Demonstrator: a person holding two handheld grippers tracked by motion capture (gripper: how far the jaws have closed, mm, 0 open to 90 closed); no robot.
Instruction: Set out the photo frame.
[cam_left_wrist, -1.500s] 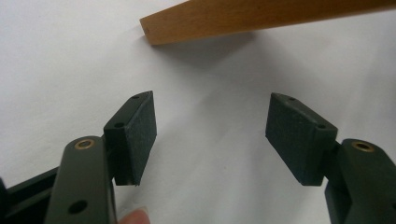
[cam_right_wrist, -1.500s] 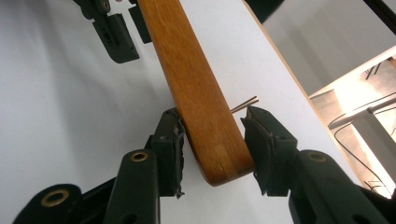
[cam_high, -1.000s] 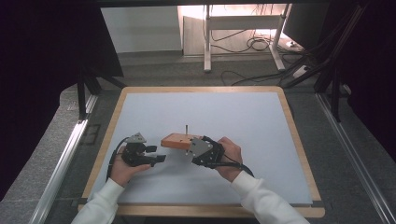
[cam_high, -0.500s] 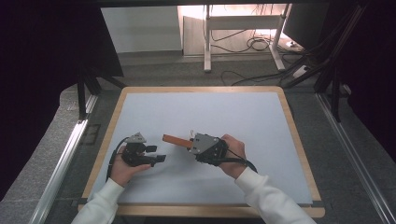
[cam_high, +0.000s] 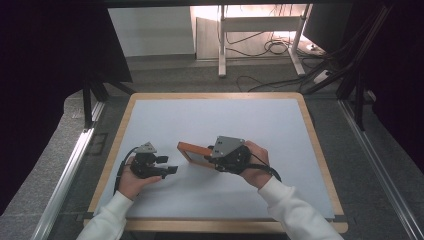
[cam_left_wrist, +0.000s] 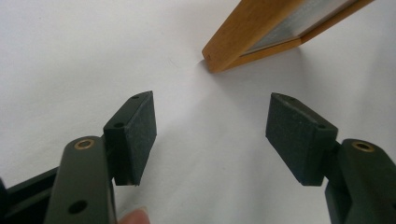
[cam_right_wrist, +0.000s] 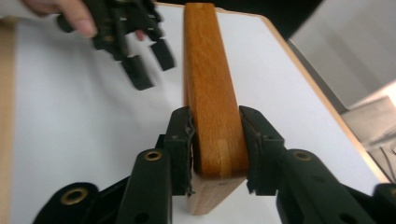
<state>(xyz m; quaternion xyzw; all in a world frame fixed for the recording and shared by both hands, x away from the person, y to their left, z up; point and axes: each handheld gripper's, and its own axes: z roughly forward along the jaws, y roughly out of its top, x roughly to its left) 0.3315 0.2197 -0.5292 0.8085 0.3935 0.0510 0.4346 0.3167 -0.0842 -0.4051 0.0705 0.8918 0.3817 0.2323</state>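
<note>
The left gripper is standing with its two black jaws wide apart, and nothing is lying between the dark flat pads. Below them the white table surface is showing. Ahead of the jaws, toward the upper right, the corner of an orange-brown wooden frame with a grey inner panel is touching the table surface. A fingertip is peeking at the bottom edge.
</note>
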